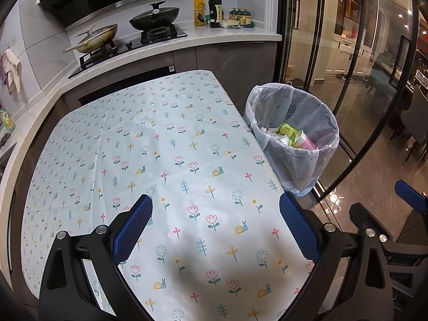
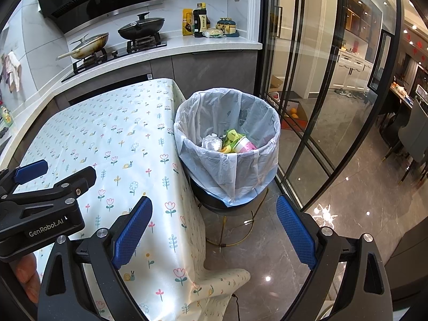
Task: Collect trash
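left wrist view: hovering left gripper (image 1: 216, 223) over bare tablecloth (image 1: 171, 144), jaws apart, gripping nothing. holding right gripper (image 2: 214, 227) likewise apart, empty. trash (image 2: 230, 141) sitting inside lined bin (image 2: 227, 171) beside table, likely collected already.

We cannot read the labels on the bottles (image 1: 215, 10) far ahead of our jaws. The bin's (image 2: 227, 144) liner hides its lower contents; a crumpled wad (image 2: 211, 142) there stays unidentifiable. Table (image 1: 112, 139) near edge cut off.
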A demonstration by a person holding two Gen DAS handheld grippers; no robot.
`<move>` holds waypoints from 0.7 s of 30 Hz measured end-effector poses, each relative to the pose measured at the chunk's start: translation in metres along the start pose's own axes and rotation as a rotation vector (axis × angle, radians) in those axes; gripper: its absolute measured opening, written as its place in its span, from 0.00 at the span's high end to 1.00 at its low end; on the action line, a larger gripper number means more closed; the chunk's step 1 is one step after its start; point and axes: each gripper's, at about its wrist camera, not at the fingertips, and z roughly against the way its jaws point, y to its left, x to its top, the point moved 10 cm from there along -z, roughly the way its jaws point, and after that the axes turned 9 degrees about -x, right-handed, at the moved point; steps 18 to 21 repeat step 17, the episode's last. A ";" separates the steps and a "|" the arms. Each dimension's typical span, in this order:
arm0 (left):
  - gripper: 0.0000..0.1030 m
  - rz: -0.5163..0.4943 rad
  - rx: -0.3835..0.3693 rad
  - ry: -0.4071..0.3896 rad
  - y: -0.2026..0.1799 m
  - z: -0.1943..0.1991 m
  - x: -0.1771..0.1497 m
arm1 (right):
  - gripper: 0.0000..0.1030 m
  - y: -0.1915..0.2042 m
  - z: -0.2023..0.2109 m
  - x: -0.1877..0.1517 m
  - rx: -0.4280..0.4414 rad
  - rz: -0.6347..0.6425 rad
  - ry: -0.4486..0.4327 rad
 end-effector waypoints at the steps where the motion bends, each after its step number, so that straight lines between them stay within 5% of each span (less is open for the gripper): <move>1: 0.11 0.000 0.000 0.000 0.000 0.000 0.000 | 0.13 0.000 0.000 0.000 0.000 -0.001 0.000; 21: 0.11 0.007 0.004 -0.006 0.003 0.000 -0.002 | 0.13 0.002 -0.001 0.000 0.006 -0.003 -0.001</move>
